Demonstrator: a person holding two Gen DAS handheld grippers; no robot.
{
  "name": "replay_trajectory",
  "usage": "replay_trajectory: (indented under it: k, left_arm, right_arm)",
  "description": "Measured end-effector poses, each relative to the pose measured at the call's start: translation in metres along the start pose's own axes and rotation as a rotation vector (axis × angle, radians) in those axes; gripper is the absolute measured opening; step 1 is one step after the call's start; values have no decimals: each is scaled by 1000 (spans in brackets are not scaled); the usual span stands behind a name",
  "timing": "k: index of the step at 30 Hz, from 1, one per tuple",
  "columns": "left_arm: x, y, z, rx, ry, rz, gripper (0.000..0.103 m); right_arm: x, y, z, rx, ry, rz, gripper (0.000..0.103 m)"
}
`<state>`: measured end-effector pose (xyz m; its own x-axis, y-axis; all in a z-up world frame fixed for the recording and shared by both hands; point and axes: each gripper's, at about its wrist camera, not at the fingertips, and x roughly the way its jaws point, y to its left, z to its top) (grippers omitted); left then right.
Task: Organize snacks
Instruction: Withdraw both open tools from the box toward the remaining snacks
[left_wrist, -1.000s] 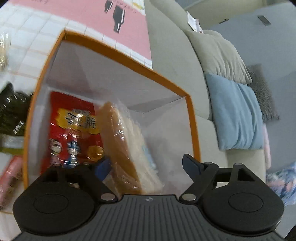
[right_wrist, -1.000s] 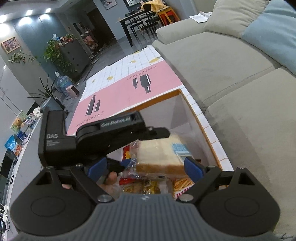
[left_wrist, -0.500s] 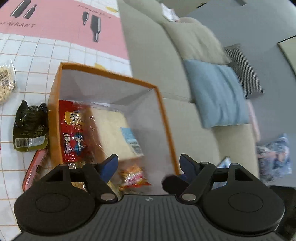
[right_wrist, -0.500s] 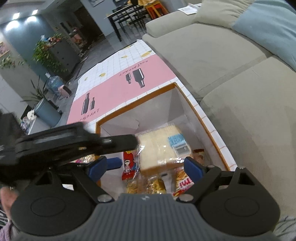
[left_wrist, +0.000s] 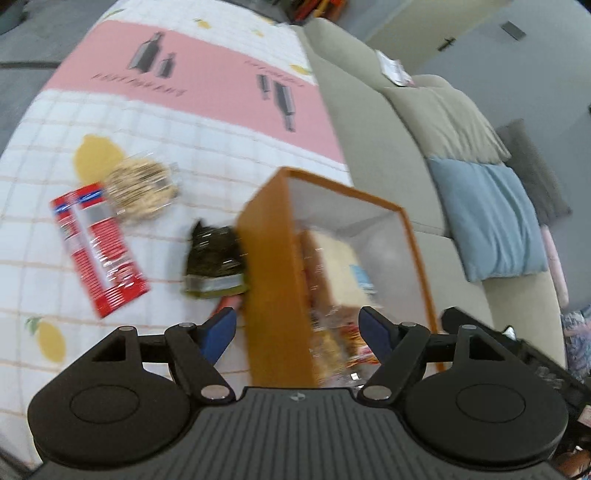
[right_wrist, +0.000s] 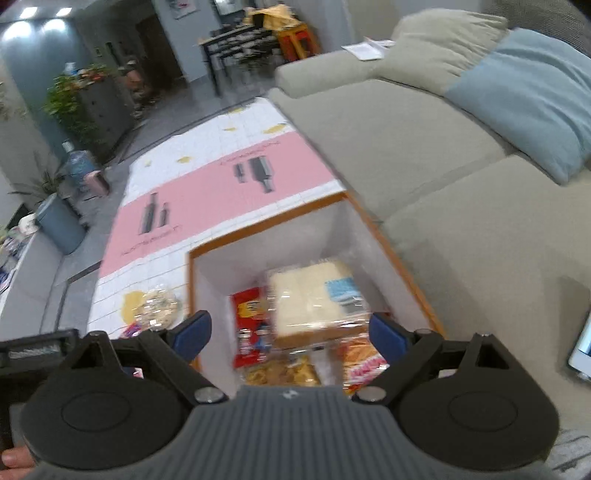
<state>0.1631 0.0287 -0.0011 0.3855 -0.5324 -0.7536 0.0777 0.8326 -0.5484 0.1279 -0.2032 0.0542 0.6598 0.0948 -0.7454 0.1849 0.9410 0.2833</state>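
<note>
Left gripper (left_wrist: 297, 328) hung wide, empty, over orange box's (left_wrist: 275, 280) left wall. Dark green packet (left_wrist: 214, 264) lay on mat, touching that wall, just left and beyond; long axis near-to-far. Right gripper (right_wrist: 290, 330) wide, farther.

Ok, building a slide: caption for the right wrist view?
Open right tongs above the orange box holding bagged bread and snacks.

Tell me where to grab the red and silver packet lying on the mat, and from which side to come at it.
Take the red and silver packet across its narrow width near the middle, coming straight down with the open left gripper. It lies flat and long on the mat, clear of the cereal bag, so its long edges look free for the fingers.
</note>
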Motion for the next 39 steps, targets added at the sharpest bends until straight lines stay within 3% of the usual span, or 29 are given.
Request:
replay_trajectory:
  k: [3, 10, 14, 19, 23, 32, 36, 39]
  left_arm:
    - [-8, 22, -3, -23, -7, 47, 89]
    - [-24, 64, -2, -45, -61, 142, 89]
    - [-21, 85, 0, -54, -67, 204, 88]
    - [-25, 108, 7, -63, -105, 247, 88]
    - [-30, 126, 11, -74, -134, 291, 87]
    - [-40, 174, 14, -173, -174, 328, 86]
    - [-42, 186, 14, -180, -170, 342, 86]
    - [-38, 193, 15, -182, -154, 369, 86]
  right_arm:
    - [4, 12, -5, -19, 32, 42, 90]
    - [23, 46, -18, -117, 18, 57, 90]
    - [41, 69, -22, -182, 63, 74, 90]
    - [53, 95, -31, -236, 134, 246, 89]
    - [64, 115, -43, -235, 157, 327, 87]
    - [121, 171, -73, -354, 121, 345, 84]
    - [157, 193, -83, -407, 158, 323, 82]
    - [179, 205, -88, -439, 138, 288, 81]
